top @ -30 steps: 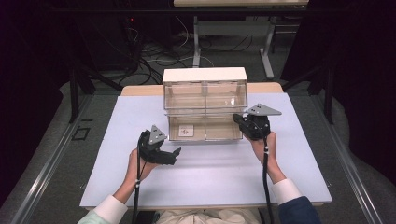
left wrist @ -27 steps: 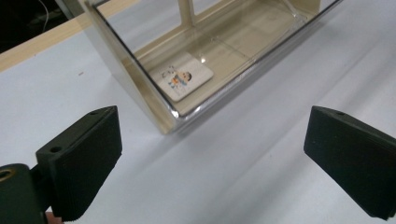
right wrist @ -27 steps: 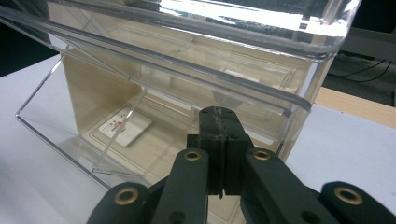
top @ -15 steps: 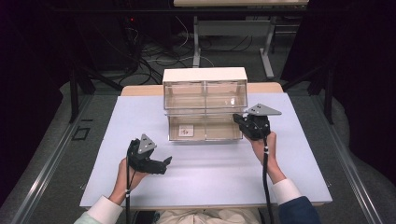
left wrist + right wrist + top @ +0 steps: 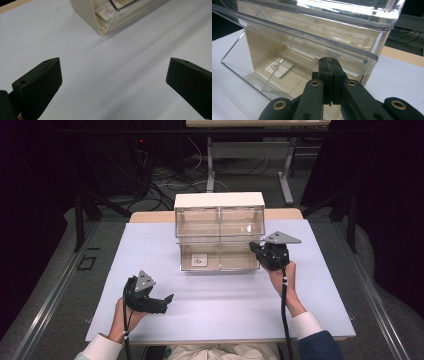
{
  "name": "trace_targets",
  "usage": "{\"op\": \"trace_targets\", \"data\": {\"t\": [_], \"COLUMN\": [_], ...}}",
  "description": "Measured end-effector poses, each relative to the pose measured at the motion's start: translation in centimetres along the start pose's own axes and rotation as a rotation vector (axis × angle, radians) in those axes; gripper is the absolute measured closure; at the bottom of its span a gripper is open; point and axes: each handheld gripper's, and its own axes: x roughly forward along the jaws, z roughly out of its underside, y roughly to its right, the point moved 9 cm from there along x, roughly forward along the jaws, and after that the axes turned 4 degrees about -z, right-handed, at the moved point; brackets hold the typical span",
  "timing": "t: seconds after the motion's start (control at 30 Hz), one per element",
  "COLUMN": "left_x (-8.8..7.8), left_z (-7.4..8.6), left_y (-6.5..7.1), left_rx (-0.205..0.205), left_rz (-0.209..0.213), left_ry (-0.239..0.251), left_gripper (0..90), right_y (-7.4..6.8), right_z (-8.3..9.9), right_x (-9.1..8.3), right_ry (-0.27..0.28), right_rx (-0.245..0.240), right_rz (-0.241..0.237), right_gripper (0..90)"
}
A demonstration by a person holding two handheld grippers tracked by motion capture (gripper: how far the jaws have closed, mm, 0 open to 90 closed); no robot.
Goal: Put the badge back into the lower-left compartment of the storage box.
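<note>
Left gripper change: the left gripper (image 5: 162, 301) has drawn away from the box toward the lower left of the high view, and its jaws have just been opening; they now stand wide apart with nothing between them.
Left gripper now: in the left gripper view the two black jaws sit at the lower corners of the frame with only bare pale lilac tabletop (image 5: 120, 75) between them.
Right gripper: the right gripper (image 5: 256, 248) has kept its place at the lower right front corner of the clear plastic two-tier drawer box with cream frame (image 5: 220, 232); its jaws (image 5: 329, 82) are pressed fully together, gripping nothing.
Drawer: the lower clear drawer (image 5: 220, 259) stands pulled out toward the person.
Small white card with a coloured print: it lies flat on the drawer floor (image 5: 199, 260), left of centre in the high view and well left of the right gripper.
Reading: the left hand looks finished with the card, so the closed right jaws, apparently against the drawer's clear front, are placed to push it in.
Card from right jaws: in the right gripper view it lies left of and beyond the tips (image 5: 279, 67).
</note>
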Motion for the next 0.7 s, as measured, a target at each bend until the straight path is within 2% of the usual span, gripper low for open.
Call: {"op": "trace_targets", "data": {"t": [0.13, 0.17, 0.23, 0.57, 0.7], "left_x": [-0.3, -0.4, -0.5, -1.0, -1.1], "left_z": [0.4, 0.6, 0.7, 1.7, 2.0], "left_y": [-0.4, -0.5, -0.6, -1.0, -1.1], "left_rx": [-0.016, -0.007, -0.022, -0.023, -0.036], "left_rz": [-0.009, -0.007, -0.012, -0.018, -0.022], "left_ry": [-0.005, -0.012, -0.007, -0.022, -0.024], "left_gripper": [0.0, 0.0, 0.0, 0.0, 0.0], "right_y": [0.0, 0.0, 0.0, -0.1, -0.1], "right_z": [0.0, 0.0, 0.0, 0.0, 0.0], "right_x": [-0.1, 0.0, 0.0, -0.1, -0.1], "right_ry": [0.001, 0.001, 0.0, -0.012, -0.013], "right_rx": [-0.004, -0.002, -0.002, 0.007, 0.008], "right_rz": [0.0, -0.001, -0.001, -0.006, -0.004], "right_gripper": [90.0, 90.0, 90.0, 90.0, 90.0]}}
